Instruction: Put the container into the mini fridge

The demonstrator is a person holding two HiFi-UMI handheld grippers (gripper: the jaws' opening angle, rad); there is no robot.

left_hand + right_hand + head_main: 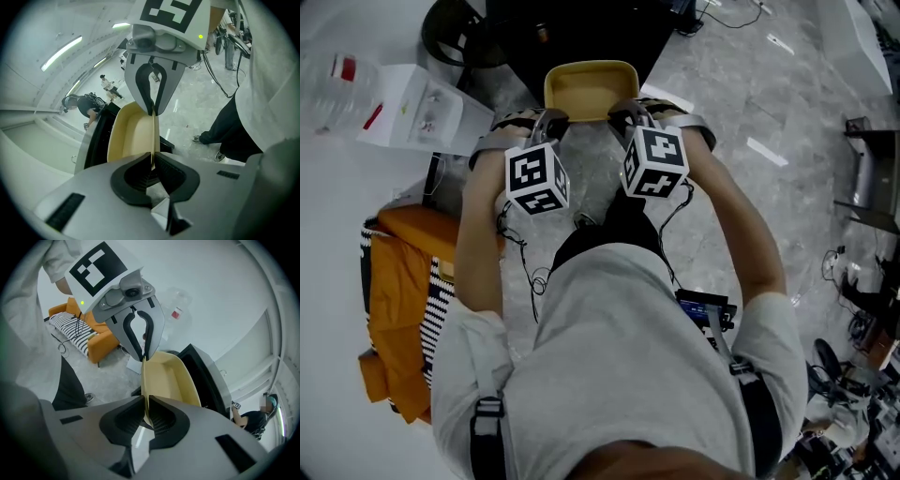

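Note:
A shallow yellow container (591, 89) is held level between both grippers, over the marble floor and just in front of the open black mini fridge (572, 33). My left gripper (551, 120) is shut on the rim at its near left side. The right gripper (628, 112) is shut on the rim at its near right side. In the left gripper view the container (131, 136) runs away from my jaws (152, 159), with the fridge (98, 136) behind it. The right gripper view shows the container (166, 378) clamped in the right gripper (147, 404), with the fridge opening (206, 376) beyond.
An orange chair with a striped cloth (403, 281) stands at the left. A white box (417, 108) and a clear plastic bottle (337, 84) lie at the upper left. Cables trail on the floor by the person's legs (619, 225). Dark equipment (867, 178) stands at the right.

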